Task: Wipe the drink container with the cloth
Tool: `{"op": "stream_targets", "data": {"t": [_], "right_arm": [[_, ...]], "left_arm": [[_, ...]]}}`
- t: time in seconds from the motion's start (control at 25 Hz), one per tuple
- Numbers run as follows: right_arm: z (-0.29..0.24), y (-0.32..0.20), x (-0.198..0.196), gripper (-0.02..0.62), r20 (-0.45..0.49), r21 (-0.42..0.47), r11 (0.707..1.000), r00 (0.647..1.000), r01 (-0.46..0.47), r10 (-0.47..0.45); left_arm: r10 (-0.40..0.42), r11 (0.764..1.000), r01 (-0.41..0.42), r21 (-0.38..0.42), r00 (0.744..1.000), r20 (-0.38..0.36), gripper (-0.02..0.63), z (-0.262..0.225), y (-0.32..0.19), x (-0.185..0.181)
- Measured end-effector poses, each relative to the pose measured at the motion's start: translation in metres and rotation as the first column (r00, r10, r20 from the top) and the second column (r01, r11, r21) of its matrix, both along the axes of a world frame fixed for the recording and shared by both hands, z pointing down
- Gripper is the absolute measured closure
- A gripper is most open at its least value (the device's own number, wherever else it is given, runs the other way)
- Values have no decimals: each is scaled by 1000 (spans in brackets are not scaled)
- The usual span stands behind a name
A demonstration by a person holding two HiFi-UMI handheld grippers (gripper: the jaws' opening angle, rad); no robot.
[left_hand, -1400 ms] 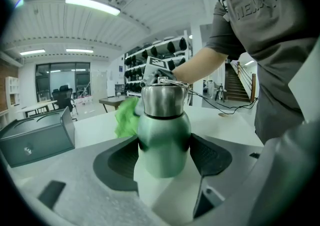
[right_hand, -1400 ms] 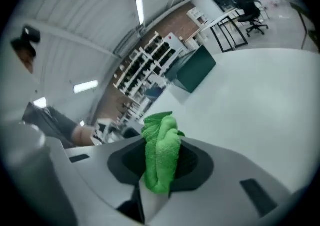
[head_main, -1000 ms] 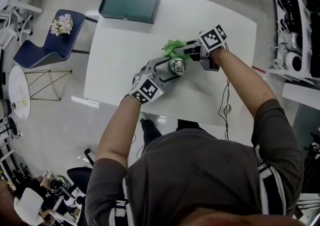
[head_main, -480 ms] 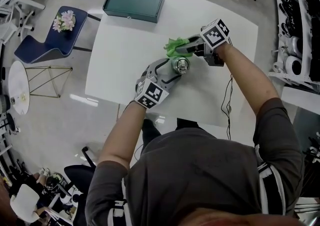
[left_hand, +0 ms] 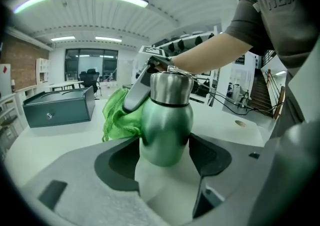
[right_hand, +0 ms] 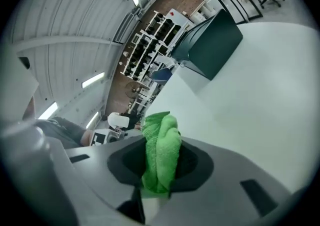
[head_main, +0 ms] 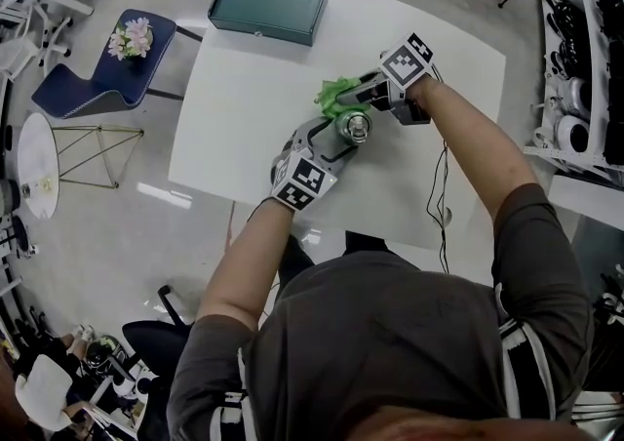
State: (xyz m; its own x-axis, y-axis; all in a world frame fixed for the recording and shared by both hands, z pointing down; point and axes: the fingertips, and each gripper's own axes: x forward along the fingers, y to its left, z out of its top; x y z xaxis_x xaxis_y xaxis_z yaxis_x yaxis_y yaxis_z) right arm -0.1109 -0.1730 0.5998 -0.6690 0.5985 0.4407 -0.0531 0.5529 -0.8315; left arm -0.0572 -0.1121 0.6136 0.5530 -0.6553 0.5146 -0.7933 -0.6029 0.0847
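At the middle of the white table (head_main: 244,107), the left gripper (head_main: 330,137) clamps the green bottle (left_hand: 165,130) to steady it, so the right gripper (head_main: 366,96), pinching the green cloth (right_hand: 160,157), can rub its far side.

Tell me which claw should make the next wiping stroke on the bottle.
Right. The right claw is clamped on the green cloth, held up beside the neck of the green metal bottle. The left claw is closed around the bottle's body, so it is busy holding it.
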Motion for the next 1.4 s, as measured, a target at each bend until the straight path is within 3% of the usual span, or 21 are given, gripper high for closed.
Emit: {"op": "stream_targets", "data": {"t": [0.2,0.32,0.4,0.52,0.64,0.72,0.92,1.08,1.4], "right_arm": [[35,-2,6,505,-100,126,992,995,25,-13],[30,-10,7,502,-49,207,978,999,-3,13],[12,-27,13,500,43,234,965,992,-122,116],[-26,-43,39,500,170,177,925,936,-336,308],[-47,-34,77,500,214,161,893,898,-420,384],[-51,-20,98,500,225,144,882,882,-450,413],[-39,27,117,500,202,155,891,897,-426,393],[-22,50,104,500,186,187,901,915,-390,358],[34,67,93,494,35,287,880,922,-380,386]], "left_arm": [[9,1000,-9,-19,1000,-13,299,2,0,0],[8,999,-9,-32,999,-31,301,-2,1,0],[34,999,-35,-22,999,-40,300,-12,5,-4],[108,994,-105,40,990,-87,299,-50,9,-17],[237,968,-221,121,962,-134,299,-99,-1,-16],[331,940,-314,134,934,-136,299,-119,-10,-4],[453,891,-455,6,886,-100,318,-100,-19,24],[417,901,-432,-38,887,-197,344,-95,-20,26],[367,919,-391,-53,896,-250,345,-92,-22,26]]}}
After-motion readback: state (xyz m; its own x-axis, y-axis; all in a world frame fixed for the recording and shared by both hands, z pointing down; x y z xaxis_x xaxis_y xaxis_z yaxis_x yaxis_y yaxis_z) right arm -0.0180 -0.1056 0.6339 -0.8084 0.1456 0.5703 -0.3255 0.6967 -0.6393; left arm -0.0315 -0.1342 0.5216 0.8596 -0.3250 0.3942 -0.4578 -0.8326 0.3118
